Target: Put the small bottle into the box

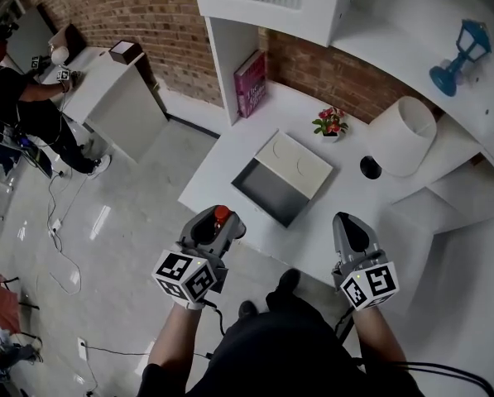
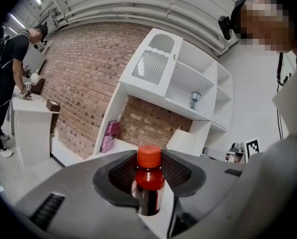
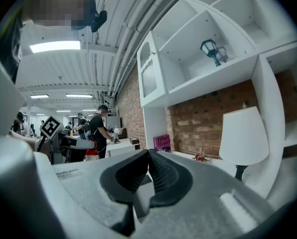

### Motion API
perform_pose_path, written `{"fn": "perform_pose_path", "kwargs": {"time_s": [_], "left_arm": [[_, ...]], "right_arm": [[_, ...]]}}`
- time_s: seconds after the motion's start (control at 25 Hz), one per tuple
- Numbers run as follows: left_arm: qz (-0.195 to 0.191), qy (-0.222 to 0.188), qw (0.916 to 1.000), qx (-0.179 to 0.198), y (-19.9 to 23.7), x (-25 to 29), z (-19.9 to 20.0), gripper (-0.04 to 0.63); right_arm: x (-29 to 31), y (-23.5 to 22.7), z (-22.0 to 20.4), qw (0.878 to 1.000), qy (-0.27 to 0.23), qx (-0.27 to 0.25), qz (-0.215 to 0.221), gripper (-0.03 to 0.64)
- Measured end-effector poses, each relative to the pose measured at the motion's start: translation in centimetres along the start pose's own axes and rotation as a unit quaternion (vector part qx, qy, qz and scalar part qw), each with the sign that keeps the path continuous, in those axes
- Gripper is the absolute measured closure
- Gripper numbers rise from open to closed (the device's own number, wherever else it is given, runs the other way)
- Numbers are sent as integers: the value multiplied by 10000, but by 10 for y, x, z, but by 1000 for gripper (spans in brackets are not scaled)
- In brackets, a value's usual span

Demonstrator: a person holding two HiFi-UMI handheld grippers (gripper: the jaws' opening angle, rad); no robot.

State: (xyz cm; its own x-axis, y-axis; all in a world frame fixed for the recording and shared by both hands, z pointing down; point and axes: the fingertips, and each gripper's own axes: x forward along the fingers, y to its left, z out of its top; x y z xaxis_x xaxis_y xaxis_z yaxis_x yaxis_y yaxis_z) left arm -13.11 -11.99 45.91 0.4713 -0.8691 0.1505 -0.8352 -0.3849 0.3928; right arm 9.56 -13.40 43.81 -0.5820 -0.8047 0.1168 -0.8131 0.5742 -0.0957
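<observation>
A small dark bottle with an orange-red cap point(image 2: 149, 178) stands upright between the jaws of my left gripper point(image 2: 149, 176), which is shut on it. In the head view that gripper point(image 1: 218, 224) hovers at the near edge of the white table point(image 1: 230, 160), the bottle's cap point(image 1: 221, 215) showing at its tip. The box point(image 1: 271, 190) lies open a little ahead to the right, its dark inside up and its white lid point(image 1: 295, 163) folded back. My right gripper point(image 1: 350, 230) hangs over the table's near right part, shut with nothing in it point(image 3: 147, 176).
Behind the box stand a pink book point(image 1: 250, 83), a small pot of red flowers point(image 1: 330, 124), and a white lamp point(image 1: 402, 136) with a dark base. White shelves hold a blue lantern point(image 1: 458, 57). A person point(image 1: 15, 106) works at another white table at far left.
</observation>
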Motion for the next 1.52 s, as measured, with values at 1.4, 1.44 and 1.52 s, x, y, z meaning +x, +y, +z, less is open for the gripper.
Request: {"fn": "perform_pose_path", "kwargs": {"time_s": [1.4,1.44,1.52], "left_arm": [[-1339,3267,9350,-334,51,221,-178,454],[-1350,3499,9262,-384,51,221,-186,454],[-1444,3947,9063,-453,48,221,-201,454]], "right_arm": [[44,-94,-36,9840,441,665,-1592,614],[43,-95,-36,9831,428,687,-1645,614],[40,-97,-38,9815,426,723,-1718,614]]}}
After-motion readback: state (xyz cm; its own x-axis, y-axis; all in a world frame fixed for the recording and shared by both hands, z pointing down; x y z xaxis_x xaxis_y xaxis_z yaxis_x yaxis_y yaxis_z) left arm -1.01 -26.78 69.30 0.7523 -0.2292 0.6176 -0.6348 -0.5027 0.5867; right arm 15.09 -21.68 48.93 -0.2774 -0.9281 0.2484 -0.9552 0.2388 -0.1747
